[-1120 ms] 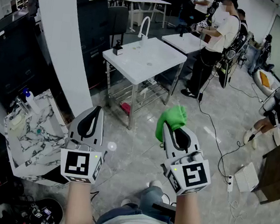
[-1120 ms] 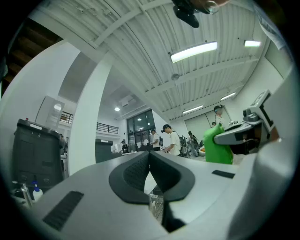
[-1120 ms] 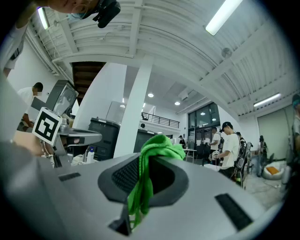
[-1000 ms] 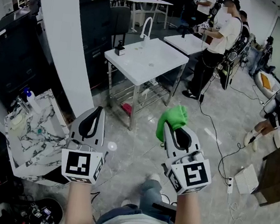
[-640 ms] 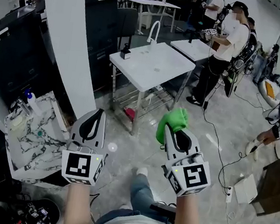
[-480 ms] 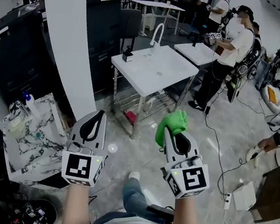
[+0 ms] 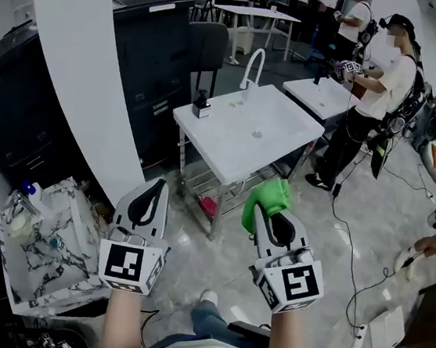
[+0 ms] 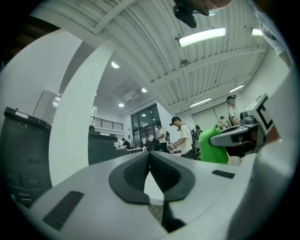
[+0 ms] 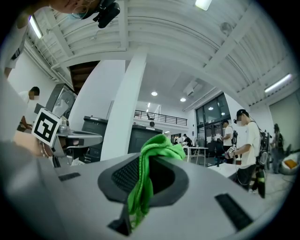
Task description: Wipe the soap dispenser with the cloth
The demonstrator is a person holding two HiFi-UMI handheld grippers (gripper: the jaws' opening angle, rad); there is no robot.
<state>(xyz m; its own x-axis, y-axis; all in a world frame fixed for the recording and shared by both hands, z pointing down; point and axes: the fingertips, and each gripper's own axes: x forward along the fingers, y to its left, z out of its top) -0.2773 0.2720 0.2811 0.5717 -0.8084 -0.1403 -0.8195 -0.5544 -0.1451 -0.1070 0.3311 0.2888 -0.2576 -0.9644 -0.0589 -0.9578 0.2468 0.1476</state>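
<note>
A: What does the head view show?

B: Both grippers are over the floor. The left gripper (image 7: pixel 157 187) has its jaws together, with nothing in them. The right gripper (image 7: pixel 264 208) pinches a green cloth (image 7: pixel 270 195). The soap dispenser (image 7: pixel 201 105) stands on the white table (image 7: pixel 276 149), near the faucet (image 7: pixel 253 58) and well apart from both grippers.

A: And the left gripper view?

B: Its pads meet at the tips, with nothing between them. The cloth shows at the right.

A: The right gripper view?

B: The jaws are closed on the cloth. It hangs between the pads and bunches above the tips.
</note>
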